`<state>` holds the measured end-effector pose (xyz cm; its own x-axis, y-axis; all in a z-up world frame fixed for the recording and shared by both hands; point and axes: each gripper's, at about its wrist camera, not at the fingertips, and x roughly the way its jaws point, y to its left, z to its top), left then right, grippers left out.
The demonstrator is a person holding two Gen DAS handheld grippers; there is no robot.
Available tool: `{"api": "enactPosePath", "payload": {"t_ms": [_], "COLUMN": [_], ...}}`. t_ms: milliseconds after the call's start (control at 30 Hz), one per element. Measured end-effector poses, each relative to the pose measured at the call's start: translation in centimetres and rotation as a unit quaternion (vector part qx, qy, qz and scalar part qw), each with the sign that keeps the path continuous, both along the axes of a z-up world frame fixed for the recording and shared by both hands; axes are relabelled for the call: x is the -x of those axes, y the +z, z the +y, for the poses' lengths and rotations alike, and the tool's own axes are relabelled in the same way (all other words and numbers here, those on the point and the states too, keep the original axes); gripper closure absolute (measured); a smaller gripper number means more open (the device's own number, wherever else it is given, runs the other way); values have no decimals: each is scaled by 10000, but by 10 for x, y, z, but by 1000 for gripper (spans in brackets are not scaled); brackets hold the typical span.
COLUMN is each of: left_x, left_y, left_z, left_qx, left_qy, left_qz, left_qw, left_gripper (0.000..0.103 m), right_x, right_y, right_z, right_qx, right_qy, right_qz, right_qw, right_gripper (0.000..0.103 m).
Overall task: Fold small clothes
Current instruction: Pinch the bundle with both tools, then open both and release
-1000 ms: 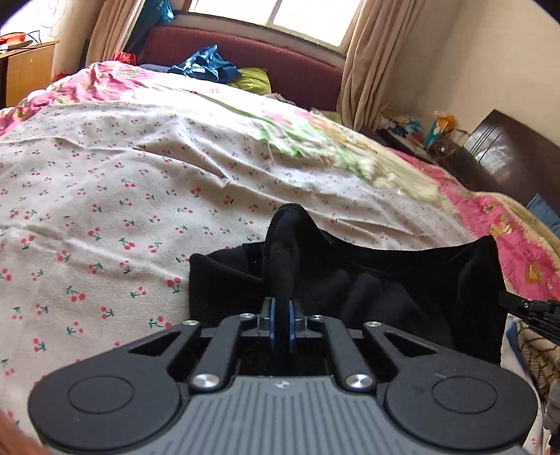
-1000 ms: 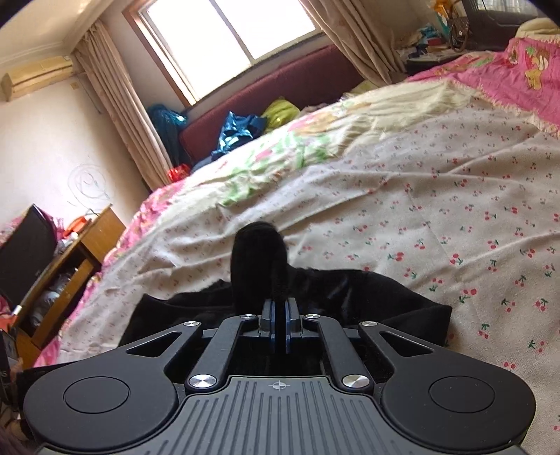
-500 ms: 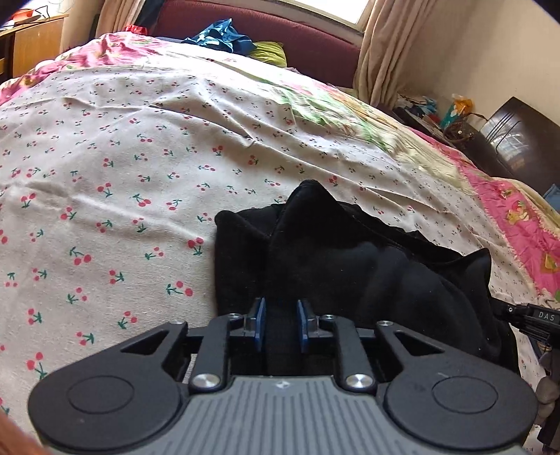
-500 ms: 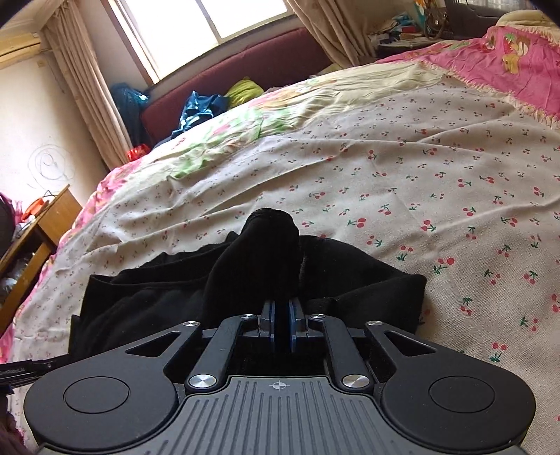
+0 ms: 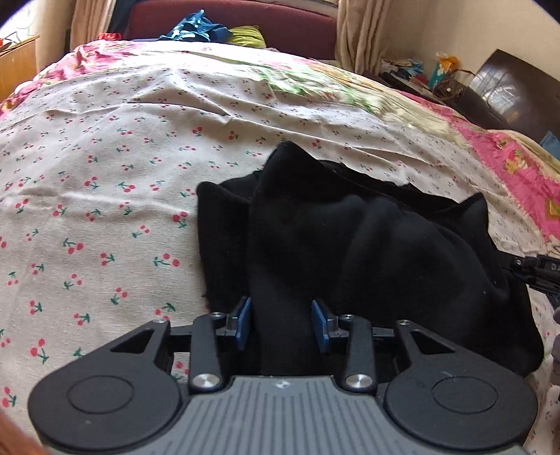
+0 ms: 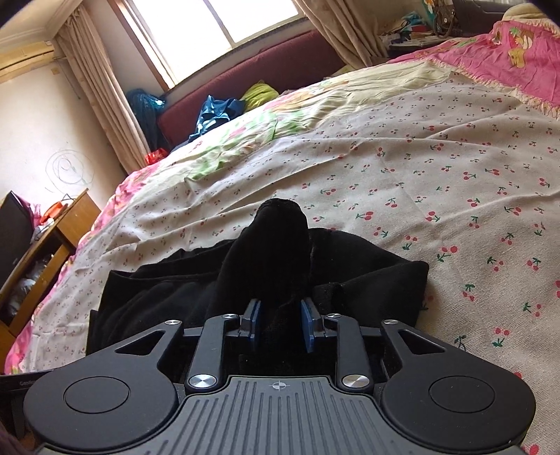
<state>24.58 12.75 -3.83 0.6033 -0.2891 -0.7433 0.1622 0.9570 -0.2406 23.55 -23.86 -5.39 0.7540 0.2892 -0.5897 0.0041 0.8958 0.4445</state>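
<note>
Left wrist: hand-held gripper (image 5: 281,323) tilted downward, jaws opening

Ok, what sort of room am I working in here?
Most likely a bedroom in a home: the black garment lies on a bed's cherry-print sheet, with a curtained window and a cluttered wooden desk nearby.

Black garment (image 5: 367,245), rumpled and partly folded, lying on cherry-print bedsheet (image 5: 105,210), 2 corners peaked upward
</note>
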Motion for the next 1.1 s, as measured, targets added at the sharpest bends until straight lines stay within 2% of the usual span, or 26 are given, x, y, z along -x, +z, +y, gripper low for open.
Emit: {"api": "enactPosePath", "payload": {"t_ms": [100,200,233,267,300,333,400,467,500,567,600,633,667,700,800,900,933,1000,1100], "left_x": [-7,-25,-25,-23,-17,-9,14,35,38,28,20,14,13,12,14,13,11,6,-9], "left_y": [-2,-10,-10,-9,-6,0,17,28,25,2,-11,-22,-22,-18,-5,-5,-5,-3,-4], "left_z": [-2,14,14,14,13,14,19,26,29,29,30,30,30,27,16,24,25,27,21], "left_qx": [-9,634,738,824,962,1121,1553,1696,1645,1041,883,949,981,887,366,505,577,678,596], "left_qy": [-12,395,452,429,370,364,329,529,634,987,1083,1108,1147,1113,836,845,858,902,817], "left_qz": [-60,171,197,196,185,126,-175,-518,-579,-358,-194,-70,-71,-139,-476,-411,-407,-433,-415], "left_qw": [10000,9971,9961,9955,9945,9929,9872,9827,9826,9890,9900,9893,9885,9897,9947,9943,9938,9927,9940], "left_gripper": [55,58,64,77,79,80,80,80,79,79,78,76,76,76,76,76,76,76,70], "right_x": [0,-3,-4,-5,-5,-3,6,16,18,9,-2,-10,-17,-17,-8,-10,-12,-14,-22], "right_y": [1,2,2,2,3,5,15,26,28,21,11,2,-6,-8,7,12,11,11,8], "right_z": [1,3,4,5,6,6,6,8,11,17,21,23,21,15,10,9,9,9,9], "right_qx": [-11,102,137,182,206,184,55,42,75,299,610,822,839,643,668,699,687,652,506], "right_qy": [4,5,18,16,0,-22,34,107,115,84,-2,-89,-133,-203,-304,-170,-160,-149,-102], "right_qz": [2,12,27,65,102,107,-84,-355,-417,-316,-154,14,187,206,-44,-26,-12,-33,-49], "right_qw": [10000,9999,9999,9998,9997,9998,9999,9993,9990,9990,9980,9966,9962,9975,9973,9974,9975,9978,9987], "right_gripper": [77,77,78,80,83,90,92,93,93,93,93,93,94,94,95,94,88,87,73]}}
